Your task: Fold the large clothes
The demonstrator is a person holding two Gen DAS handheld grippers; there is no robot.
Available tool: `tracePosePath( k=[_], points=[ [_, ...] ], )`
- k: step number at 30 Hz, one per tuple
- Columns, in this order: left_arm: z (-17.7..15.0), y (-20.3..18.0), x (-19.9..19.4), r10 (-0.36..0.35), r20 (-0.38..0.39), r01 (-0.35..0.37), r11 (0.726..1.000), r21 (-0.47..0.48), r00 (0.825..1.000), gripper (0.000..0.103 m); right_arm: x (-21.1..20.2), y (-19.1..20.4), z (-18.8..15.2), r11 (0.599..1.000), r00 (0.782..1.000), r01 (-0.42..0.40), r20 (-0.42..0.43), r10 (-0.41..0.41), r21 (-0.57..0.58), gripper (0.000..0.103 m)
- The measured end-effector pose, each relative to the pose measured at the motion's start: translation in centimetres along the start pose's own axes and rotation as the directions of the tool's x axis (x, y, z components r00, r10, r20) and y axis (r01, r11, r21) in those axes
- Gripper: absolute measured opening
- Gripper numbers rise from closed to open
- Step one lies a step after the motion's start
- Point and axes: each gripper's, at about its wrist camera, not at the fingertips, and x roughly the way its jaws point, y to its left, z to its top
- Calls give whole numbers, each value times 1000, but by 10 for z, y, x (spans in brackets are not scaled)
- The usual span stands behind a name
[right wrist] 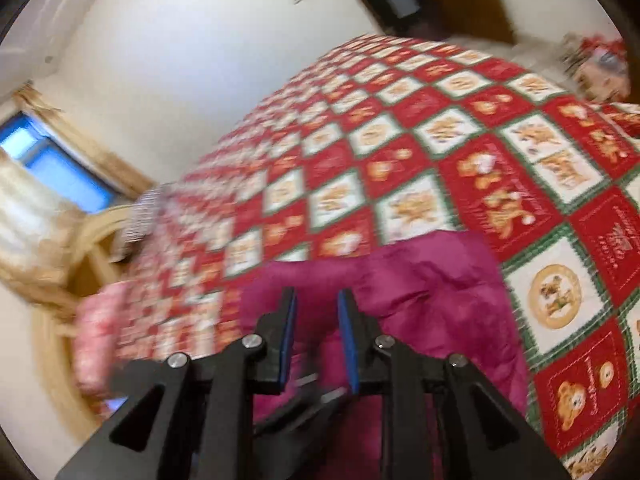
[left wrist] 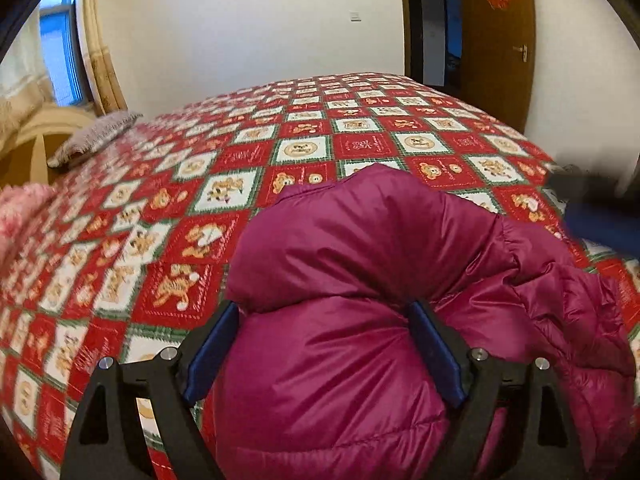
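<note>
The magenta puffer jacket bulges right against the left wrist lens, a folded heap on the near edge of the bed, its shiny quilted bulk filling the lower middle of that view. Under it spreads the red, white and green bear-patterned bedspread, running away to the white wall. The left gripper stands spread wide with a fat roll of the jacket between its blue-padded fingers; the cloth swells against both pads, yet whether they press on it or merely rest beside it cannot be told. In the blurred right wrist view the right gripper hangs above the jacket, its jaws parted by a narrow gap with nothing caught between them. A brown wooden door stands beyond the far right corner of the bed. A grey cushion lies at the bed's left edge, and a pink fluffy item nearer on that side.
</note>
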Motion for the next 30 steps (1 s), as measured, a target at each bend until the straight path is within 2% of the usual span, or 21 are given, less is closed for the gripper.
tracePosePath(
  k=[2,4,7,9,11,13,18,21,30],
  points=[
    [-1,9,1,-31,-9,31,999,-35,999,90,17,-16,-9,994,995,95,5,-95,-45,26],
    [-1,15,5,-67,-23,65,996,-65,997,92,28,-31,-14,978,985,172,22,-170,-119,20],
    [1,16,7,-94,-36,91,992,-82,995,92,29,-46,-15,961,979,199,74,-188,-194,20],
    [4,18,6,-110,-34,107,990,-96,993,92,35,-46,-19,935,971,238,104,-217,-265,20],
    [11,20,2,-87,-1,86,991,-106,996,92,40,-43,-24,905,961,275,130,-245,-325,20],
    [19,22,3,-55,17,57,992,-110,998,92,43,-46,-23,901,960,279,129,-250,-331,20],
    [40,23,38,-24,-35,19,991,-129,999,93,48,-48,-25,901,959,282,113,-259,-329,20],
    [40,18,55,-19,-80,9,993,-119,997,94,52,-52,-24,911,965,261,84,-247,-319,20],
    [33,14,76,0,-127,-15,993,-116,992,95,59,-57,-22,921,971,236,50,-233,-309,20]
  ],
)
